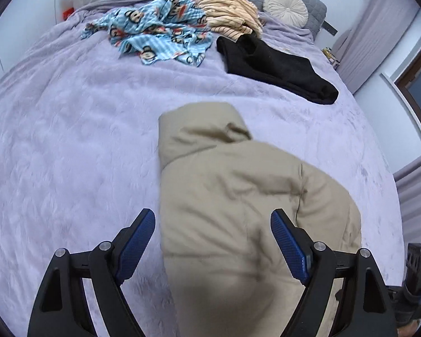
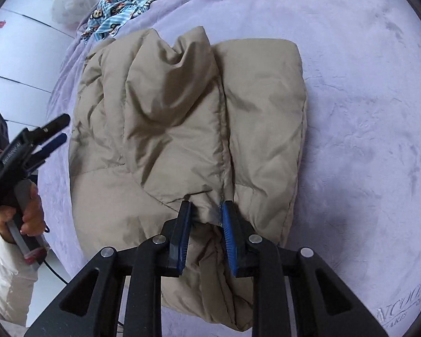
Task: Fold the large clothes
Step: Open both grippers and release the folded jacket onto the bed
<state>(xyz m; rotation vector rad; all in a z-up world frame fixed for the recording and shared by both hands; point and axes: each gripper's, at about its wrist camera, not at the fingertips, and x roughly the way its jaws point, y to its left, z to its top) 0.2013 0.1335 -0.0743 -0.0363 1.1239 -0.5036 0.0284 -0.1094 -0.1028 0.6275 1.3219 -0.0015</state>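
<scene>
Beige puffer jacket (image 2: 188,129) edge pinched by right gripper (image 2: 205,210); left gripper (image 1: 212,219) spread.

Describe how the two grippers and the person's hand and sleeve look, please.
Both the left gripper and the right gripper have black angular frames, silver pivot bolts and blue textured finger pads. The bare hand wears a white sleeve; a thin black cable hangs below it.
</scene>
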